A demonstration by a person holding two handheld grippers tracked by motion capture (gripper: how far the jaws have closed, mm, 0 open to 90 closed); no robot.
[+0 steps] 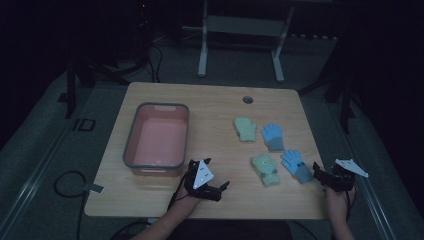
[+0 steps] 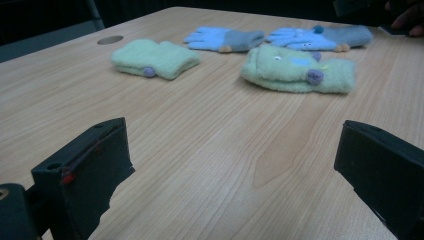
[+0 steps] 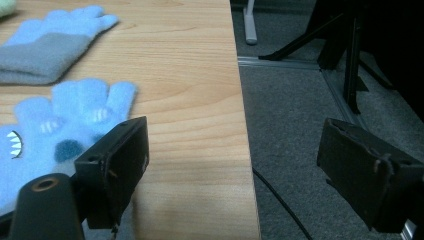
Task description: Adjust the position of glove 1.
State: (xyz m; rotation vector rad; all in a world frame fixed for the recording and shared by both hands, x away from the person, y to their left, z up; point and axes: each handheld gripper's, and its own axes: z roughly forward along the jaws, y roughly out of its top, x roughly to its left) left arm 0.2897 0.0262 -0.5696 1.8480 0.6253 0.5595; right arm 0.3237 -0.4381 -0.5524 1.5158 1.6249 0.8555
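Hovering wide-jawed and empty, left claw (image 1: 223,187) and right claw (image 1: 317,170) near unlabelled blue glove (image 1: 296,165).

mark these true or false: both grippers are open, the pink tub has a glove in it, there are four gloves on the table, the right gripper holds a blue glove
Both the left gripper and the right gripper are open: true.
The pink tub has a glove in it: false, it holds nothing.
Four gloves lie on the table: true, two green, two blue.
The right gripper holds the near blue glove: false, its fingers are apart beside it.
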